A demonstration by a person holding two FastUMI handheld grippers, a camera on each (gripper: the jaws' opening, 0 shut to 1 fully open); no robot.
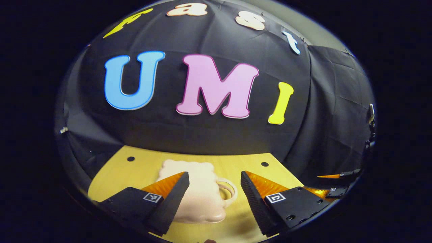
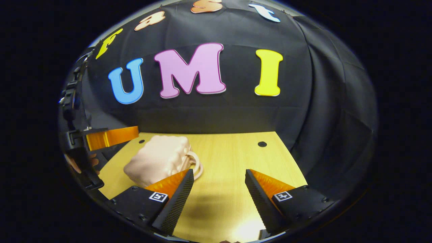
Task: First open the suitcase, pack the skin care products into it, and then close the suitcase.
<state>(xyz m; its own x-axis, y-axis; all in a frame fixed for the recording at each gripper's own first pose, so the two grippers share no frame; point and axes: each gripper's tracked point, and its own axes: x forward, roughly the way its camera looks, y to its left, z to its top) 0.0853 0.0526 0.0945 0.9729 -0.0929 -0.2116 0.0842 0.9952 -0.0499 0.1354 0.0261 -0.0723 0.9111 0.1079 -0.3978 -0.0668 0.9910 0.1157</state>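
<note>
Still closed, the pink suitcase (image 1: 199,195) sits mid-bench toward the back edge, handle right. Left gripper (image 1: 214,189) gapes above it; right gripper (image 2: 219,189) wide too. Find the lid seam first.

The right gripper (image 2: 219,192) hangs wide open over the wooden table (image 2: 233,158). A closed pink suitcase (image 2: 158,160) lies at ten o'clock. The left gripper (image 2: 101,140) is at nine.

Light wooden bench (image 2: 233,158) with small dark round holes (image 2: 262,144) near its far corners. Black cloth wall (image 2: 209,111) hanging in creases behind and wrapping round the right side, meeting the bench's back edge. Pale strip of plain wall (image 1: 303,23) above the cloth. Bright glare on the near wood.
</note>
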